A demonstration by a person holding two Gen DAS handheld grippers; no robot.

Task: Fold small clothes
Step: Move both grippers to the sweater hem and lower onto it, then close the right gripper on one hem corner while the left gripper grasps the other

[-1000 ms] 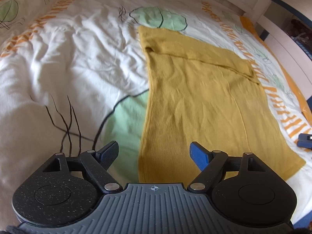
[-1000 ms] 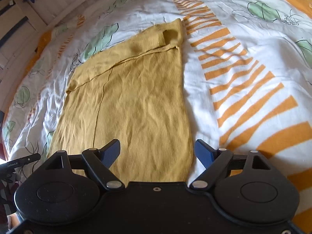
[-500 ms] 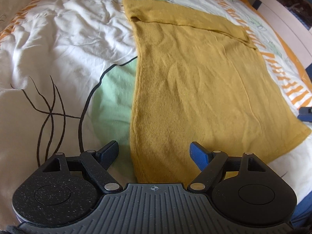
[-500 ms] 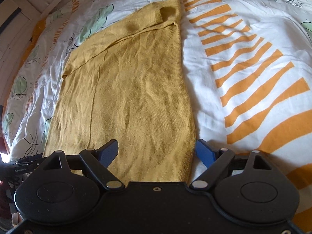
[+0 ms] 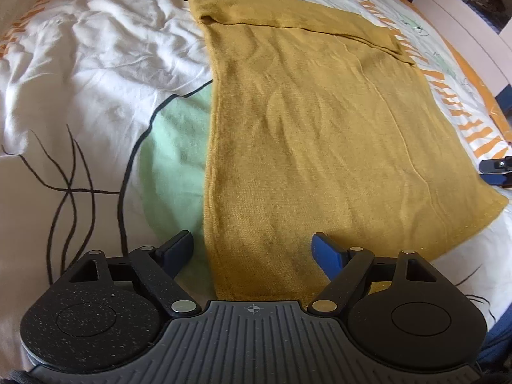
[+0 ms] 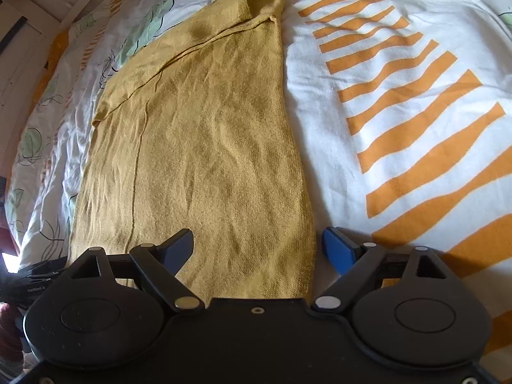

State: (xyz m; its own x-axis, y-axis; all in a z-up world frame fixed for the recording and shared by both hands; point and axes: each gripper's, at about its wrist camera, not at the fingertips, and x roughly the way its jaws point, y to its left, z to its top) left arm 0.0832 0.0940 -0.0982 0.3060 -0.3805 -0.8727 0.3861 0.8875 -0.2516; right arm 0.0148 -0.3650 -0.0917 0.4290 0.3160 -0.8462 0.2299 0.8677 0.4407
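Lying flat on the patterned bed (image 5: pixel 96 73), the mustard garment (image 5: pixel 320 134) runs its long axis straight away from both grippers, its near hem just below them and its folded-over sleeve band at the far end. The left gripper (image 5: pixel 254 248) stands wide and empty, straddling the near left corner of the hem; the right gripper (image 6: pixel 257 246), its jaws opening with nothing pinched, straddles the near right corner. Each hand is thus nearest its own corner, which suggests lifting the hem toward the far end.

Rumpled patterned duvet (image 5: pixel 96 64), white wooden bed frame (image 5: pixel 464 9)
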